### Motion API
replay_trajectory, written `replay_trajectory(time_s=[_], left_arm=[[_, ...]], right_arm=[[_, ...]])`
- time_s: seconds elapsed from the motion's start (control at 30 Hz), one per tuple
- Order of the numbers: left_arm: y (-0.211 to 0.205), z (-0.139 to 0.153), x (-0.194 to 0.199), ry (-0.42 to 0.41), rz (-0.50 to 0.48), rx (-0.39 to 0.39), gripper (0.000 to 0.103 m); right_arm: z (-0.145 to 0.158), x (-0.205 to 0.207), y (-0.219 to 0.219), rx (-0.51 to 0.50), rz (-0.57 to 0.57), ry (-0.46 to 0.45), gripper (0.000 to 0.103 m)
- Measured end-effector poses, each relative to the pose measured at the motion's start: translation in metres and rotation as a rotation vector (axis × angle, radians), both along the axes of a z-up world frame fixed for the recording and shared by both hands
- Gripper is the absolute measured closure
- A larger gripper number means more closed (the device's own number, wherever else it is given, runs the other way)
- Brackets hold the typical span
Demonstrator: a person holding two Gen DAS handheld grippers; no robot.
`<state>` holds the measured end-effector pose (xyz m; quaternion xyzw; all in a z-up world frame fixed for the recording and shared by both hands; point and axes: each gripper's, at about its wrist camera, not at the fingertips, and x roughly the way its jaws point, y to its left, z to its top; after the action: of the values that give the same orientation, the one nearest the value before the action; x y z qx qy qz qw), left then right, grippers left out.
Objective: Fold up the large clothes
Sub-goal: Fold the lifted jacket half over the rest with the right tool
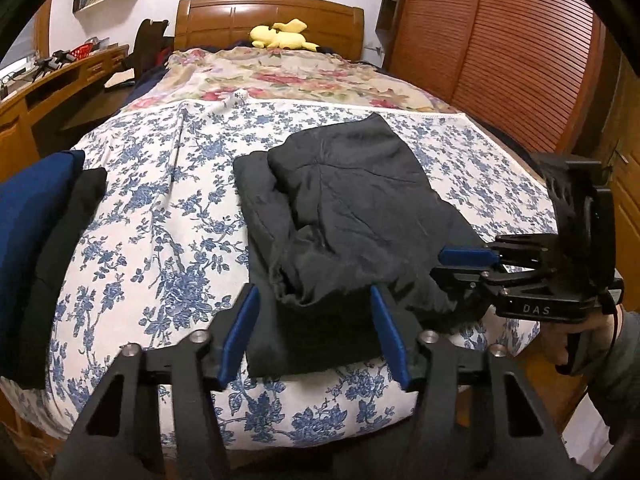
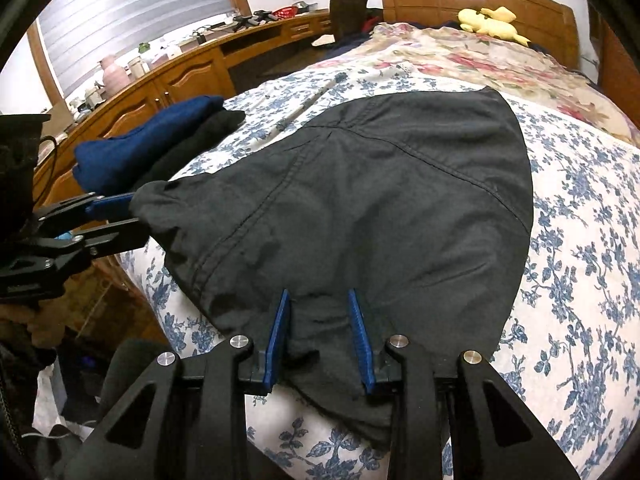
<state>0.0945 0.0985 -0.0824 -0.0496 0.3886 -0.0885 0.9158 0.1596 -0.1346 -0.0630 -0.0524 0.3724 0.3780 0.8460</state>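
Observation:
A black garment [image 1: 352, 200] [image 2: 380, 200] lies partly folded on the blue-flowered bedsheet [image 1: 160, 240] [image 2: 580, 280], near the bed's foot. In the left wrist view my left gripper [image 1: 314, 334] straddles the garment's near edge, with bunched cloth filling the gap between its blue pads. The right wrist view shows the left gripper [image 2: 134, 210] clamped on a gathered corner. My right gripper [image 2: 320, 334] holds the near hem, the cloth puckered between its pads. From the left wrist view the right gripper [image 1: 444, 264] sits at the garment's right edge.
A stack of folded blue and black clothes [image 1: 36, 216] [image 2: 140, 144] lies at the bed's left edge. A yellow plush toy [image 1: 282, 36] rests by the headboard. A wooden desk [image 2: 180, 76] runs along the left, a slatted wardrobe [image 1: 500, 40] on the right.

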Motion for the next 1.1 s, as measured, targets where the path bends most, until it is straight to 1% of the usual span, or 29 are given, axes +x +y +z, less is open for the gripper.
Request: replay_trajectory(time_s=[0.03, 0.07, 0.13, 0.2, 0.27, 0.37, 0.43, 0.53, 0.6, 0.67, 0.77, 0.87, 0.9, 0.93, 0.97, 1.03, 1.1], left_arm=[[0.000, -0.001, 0.002, 0.006, 0.006, -0.001, 0.058], [0.000, -0.002, 0.003, 0.013, 0.014, -0.002, 0.062], [-0.001, -0.003, 0.004, 0.021, 0.034, 0.005, 0.078], [-0.001, -0.004, 0.004, 0.024, 0.051, 0.003, 0.086], [0.000, -0.003, 0.001, 0.021, 0.069, -0.007, 0.090], [-0.004, -0.006, -0.003, 0.020, 0.091, 0.024, 0.091], [-0.006, -0.009, -0.004, 0.013, 0.109, 0.048, 0.092], [-0.006, -0.021, -0.004, 0.028, 0.152, 0.050, 0.092], [-0.005, -0.025, -0.004, 0.032, 0.169, 0.046, 0.092], [-0.007, -0.029, -0.005, 0.034, 0.182, 0.042, 0.092], [-0.011, -0.029, -0.006, 0.033, 0.203, 0.060, 0.092], [-0.015, -0.025, -0.009, 0.021, 0.214, 0.086, 0.091], [-0.015, -0.024, -0.009, 0.017, 0.219, 0.096, 0.087], [-0.015, -0.023, -0.010, 0.015, 0.230, 0.110, 0.081], [-0.014, -0.023, -0.010, 0.012, 0.233, 0.115, 0.078], [-0.011, -0.024, -0.010, 0.006, 0.229, 0.097, 0.059], [-0.006, -0.024, -0.010, 0.000, 0.217, 0.072, 0.057]], right_arm=[[0.001, 0.001, 0.000, 0.000, 0.008, -0.001, 0.071], [0.001, 0.001, -0.001, 0.002, 0.014, -0.001, 0.071], [0.005, 0.004, -0.003, 0.010, 0.030, -0.004, 0.071], [0.010, 0.007, -0.007, 0.015, 0.040, -0.018, 0.067], [0.015, 0.010, -0.014, 0.011, 0.042, -0.051, 0.065], [0.021, 0.012, -0.027, -0.002, 0.042, -0.100, 0.064], [0.021, 0.016, -0.037, -0.010, 0.034, -0.116, 0.064], [0.012, 0.023, -0.051, -0.010, 0.022, -0.093, 0.063], [-0.004, 0.024, -0.054, -0.026, 0.045, -0.059, 0.062], [-0.014, 0.022, -0.059, 0.011, 0.051, -0.054, 0.060], [-0.017, 0.025, -0.064, 0.053, 0.060, -0.035, 0.057], [-0.014, 0.031, -0.067, 0.052, 0.062, -0.047, 0.050], [-0.013, 0.032, -0.068, 0.053, 0.059, -0.052, 0.050], [-0.012, 0.036, -0.069, 0.051, 0.050, -0.056, 0.050], [-0.010, 0.042, -0.070, 0.043, 0.030, -0.064, 0.049], [-0.008, 0.055, -0.071, 0.034, -0.007, -0.079, 0.048], [-0.003, 0.073, -0.072, 0.025, -0.041, -0.084, 0.045]])
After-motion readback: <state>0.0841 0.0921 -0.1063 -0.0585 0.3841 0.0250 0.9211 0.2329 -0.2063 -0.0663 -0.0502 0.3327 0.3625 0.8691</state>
